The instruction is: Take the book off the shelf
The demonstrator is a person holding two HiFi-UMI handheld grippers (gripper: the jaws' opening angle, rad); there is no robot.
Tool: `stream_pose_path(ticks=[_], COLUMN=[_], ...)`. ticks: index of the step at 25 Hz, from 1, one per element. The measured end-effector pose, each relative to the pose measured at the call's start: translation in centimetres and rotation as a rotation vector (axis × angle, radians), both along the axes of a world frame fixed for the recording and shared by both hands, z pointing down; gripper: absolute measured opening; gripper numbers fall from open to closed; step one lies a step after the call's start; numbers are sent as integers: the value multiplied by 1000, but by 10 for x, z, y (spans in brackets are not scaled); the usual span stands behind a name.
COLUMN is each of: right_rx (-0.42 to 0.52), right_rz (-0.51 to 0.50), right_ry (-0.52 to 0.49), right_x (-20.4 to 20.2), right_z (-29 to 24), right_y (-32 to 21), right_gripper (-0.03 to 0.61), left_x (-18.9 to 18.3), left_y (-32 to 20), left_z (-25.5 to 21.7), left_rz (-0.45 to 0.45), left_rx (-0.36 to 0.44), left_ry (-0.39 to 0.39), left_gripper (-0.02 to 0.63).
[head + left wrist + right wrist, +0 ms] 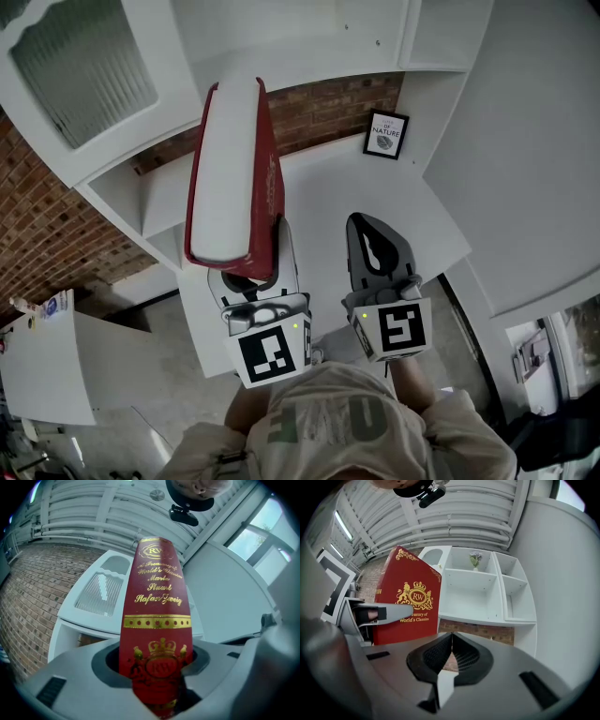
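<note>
Red book (234, 178): standing upright out in front of the white shelf unit (487, 592).
Left gripper (157, 667): jaws clamping the book's lower spine end.
Right gripper (451, 656): hovering before the shelf unit, jaws pressing together, carrying nothing.
Framed picture (385, 135): leaning below the shelf unit.

Book (234, 169): the front cover is turned away in the head view, where the tips of the left gripper's (157, 672) fingers (289, 253) are covered by it. In the left gripper view the spine's lower end is lost in shadow. In the right gripper view the cover's left part is masked by a finger. Framed print (385, 134): the wording is only partly legible. Plant (475, 558) on the shelf (468, 581): too small to be identified. Coloured item (49, 307): not identified.
</note>
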State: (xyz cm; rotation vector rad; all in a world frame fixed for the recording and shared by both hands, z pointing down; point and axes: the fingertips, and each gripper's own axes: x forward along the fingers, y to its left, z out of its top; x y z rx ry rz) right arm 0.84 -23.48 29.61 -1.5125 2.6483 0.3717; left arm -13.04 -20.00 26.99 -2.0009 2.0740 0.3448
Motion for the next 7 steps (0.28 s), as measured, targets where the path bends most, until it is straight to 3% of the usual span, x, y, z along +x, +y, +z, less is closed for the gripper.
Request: stream_pose_path(ticks=[7], right_rx=[-6], right_rz=[15], right_ry=[-1], right_x=[5], right_z=[3], right_y=[-6], right_gripper=[15], left_x=[2], left_y=[-7], left_z=[7], left_rz=[-3], left_rx=[-23], left_ry=[17], left_gripper=[247])
